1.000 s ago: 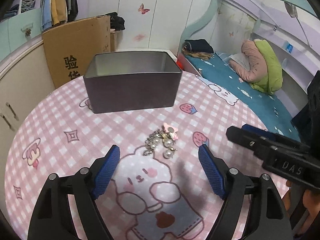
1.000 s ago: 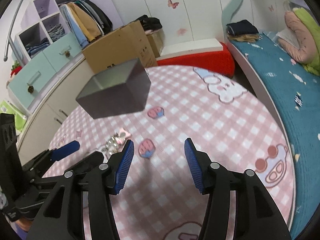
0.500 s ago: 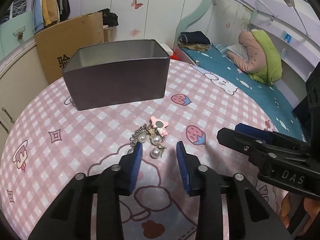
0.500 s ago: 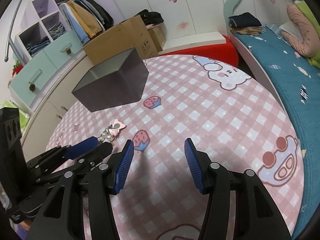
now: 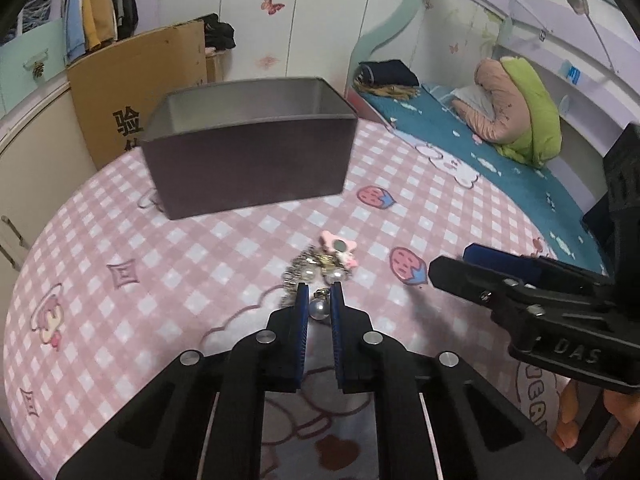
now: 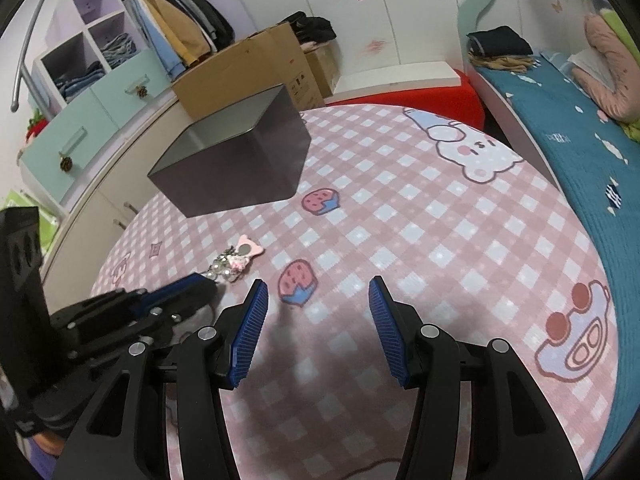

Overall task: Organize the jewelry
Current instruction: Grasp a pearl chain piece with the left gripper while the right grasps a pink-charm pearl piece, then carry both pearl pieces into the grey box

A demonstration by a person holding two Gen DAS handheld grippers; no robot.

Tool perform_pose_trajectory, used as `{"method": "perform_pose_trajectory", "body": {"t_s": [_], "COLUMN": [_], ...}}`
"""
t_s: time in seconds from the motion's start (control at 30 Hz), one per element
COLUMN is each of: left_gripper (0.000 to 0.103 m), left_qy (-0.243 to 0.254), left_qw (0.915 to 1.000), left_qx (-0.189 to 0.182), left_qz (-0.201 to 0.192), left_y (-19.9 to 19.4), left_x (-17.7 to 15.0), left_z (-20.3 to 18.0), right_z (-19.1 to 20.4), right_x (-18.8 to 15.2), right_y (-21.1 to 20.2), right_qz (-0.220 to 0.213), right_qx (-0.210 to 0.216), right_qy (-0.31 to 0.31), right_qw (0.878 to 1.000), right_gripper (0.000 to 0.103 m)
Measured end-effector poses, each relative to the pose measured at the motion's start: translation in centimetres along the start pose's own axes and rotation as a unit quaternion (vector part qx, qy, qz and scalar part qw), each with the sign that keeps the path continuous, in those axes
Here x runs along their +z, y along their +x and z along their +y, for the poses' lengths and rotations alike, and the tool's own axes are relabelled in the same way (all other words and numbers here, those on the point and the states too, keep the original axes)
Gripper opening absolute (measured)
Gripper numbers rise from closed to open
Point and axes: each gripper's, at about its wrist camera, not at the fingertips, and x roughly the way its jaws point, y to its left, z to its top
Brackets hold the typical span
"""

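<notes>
At the lower centre of the left wrist view, our left gripper (image 5: 319,298) has its blue pads (image 5: 303,312) pinched on a pearl earring (image 5: 320,309), the jaws having just been closing around it. The pearl sits between the pad tips, at the near edge of a small heap of jewelry (image 5: 320,266) lying on the pink checked tablecloth (image 5: 192,280). A pink star-shaped charm (image 5: 339,245) lies at the heap's far side, toward the frame's centre. Above it, in the upper middle of the frame, stands an open dark rectangular box (image 5: 248,168), well apart from the heap; what its inside holds we cannot tell.

In the right wrist view, our right gripper (image 6: 318,300) fills the lower centre, its blue pads (image 6: 250,332) standing apart with nothing between them, over bare cloth beside a printed strawberry (image 6: 298,282). The left gripper (image 6: 218,286) reaches in from the lower left, its tips at the jewelry (image 6: 232,266). The box (image 6: 236,160) sits at upper left, with a cardboard carton (image 6: 248,68) behind it.
</notes>
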Motion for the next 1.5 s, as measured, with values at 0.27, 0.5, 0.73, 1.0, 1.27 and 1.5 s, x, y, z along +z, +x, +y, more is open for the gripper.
{"method": "perform_pose_trajectory", "body": {"t_s": [0.27, 0.5, 0.73, 1.0, 1.27, 1.5], "left_gripper": [0.009, 0.009, 0.009, 0.009, 0.009, 0.009], "left_qy": [-0.032, -0.044, -0.047, -0.048, -0.049, -0.041], "left_qw": [0.9993, 0.9989, 0.9989, 0.9988, 0.9987, 0.9986], "left_qx": [0.02, 0.016, 0.003, -0.006, -0.016, -0.027], "left_qz": [-0.008, -0.01, -0.005, -0.006, -0.01, -0.022], "left_y": [-1.5, -1.8, -1.4, -1.5, -2.1, -3.2], "left_x": [-0.3, -0.2, -0.1, 0.1, 0.4, 1.4], "left_z": [4.0, 5.8, 6.7, 7.1, 7.0, 6.4], "right_z": [3.4, 5.7, 7.2, 7.0, 5.6, 4.8], "right_x": [0.2, 0.6, 0.8, 1.0, 1.3, 2.2], "right_y": [1.8, 3.3, 4.3, 3.9, 1.4, -1.5], "right_qz": [0.017, 0.019, 0.023, 0.022, 0.005, -0.019], "right_qx": [-0.005, -0.029, -0.057, -0.06, -0.051, -0.027], "right_qy": [-0.039, -0.067, -0.101, -0.103, -0.079, -0.058], "right_qw": [0.999, 0.997, 0.993, 0.993, 0.996, 0.998], "right_gripper": [0.052, 0.048, 0.029, 0.012, 0.012, 0.012]}}
